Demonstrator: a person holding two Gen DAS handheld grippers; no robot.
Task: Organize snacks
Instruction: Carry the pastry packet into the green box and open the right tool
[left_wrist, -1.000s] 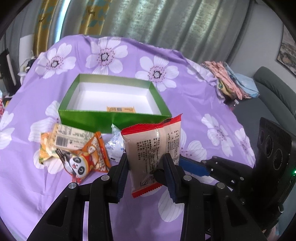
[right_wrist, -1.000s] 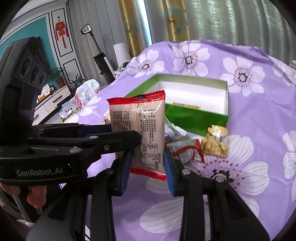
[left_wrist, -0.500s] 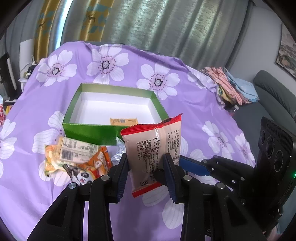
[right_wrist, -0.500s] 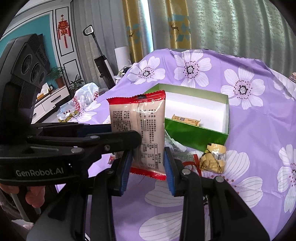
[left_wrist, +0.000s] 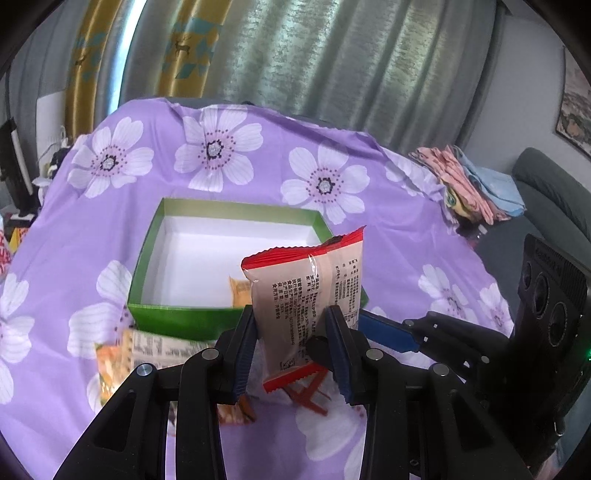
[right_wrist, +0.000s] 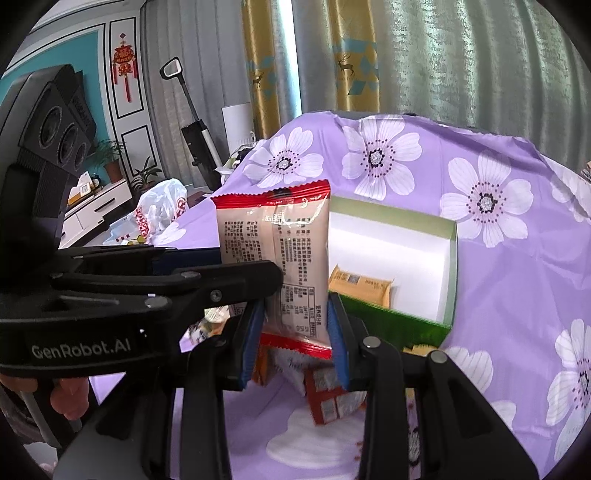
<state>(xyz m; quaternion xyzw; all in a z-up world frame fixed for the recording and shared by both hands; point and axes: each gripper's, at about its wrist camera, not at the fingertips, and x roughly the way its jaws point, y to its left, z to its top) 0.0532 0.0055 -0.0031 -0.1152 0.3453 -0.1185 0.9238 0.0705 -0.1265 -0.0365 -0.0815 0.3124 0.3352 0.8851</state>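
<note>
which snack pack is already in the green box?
The small orange-yellow packet, flat against the green box's near wall. The others are outside it.

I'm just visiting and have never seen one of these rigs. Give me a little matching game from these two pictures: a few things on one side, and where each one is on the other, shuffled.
Things:
1. beige snack packet with red ends
2. small orange packet
3. green box
4. folded cloths

Places:
A. lying inside the box, on its white floor
B. at the far right edge of the table
C. held upright between both grippers
D. standing open on the purple flowered tablecloth

Pairs: 1-C, 2-A, 3-D, 4-B
</note>
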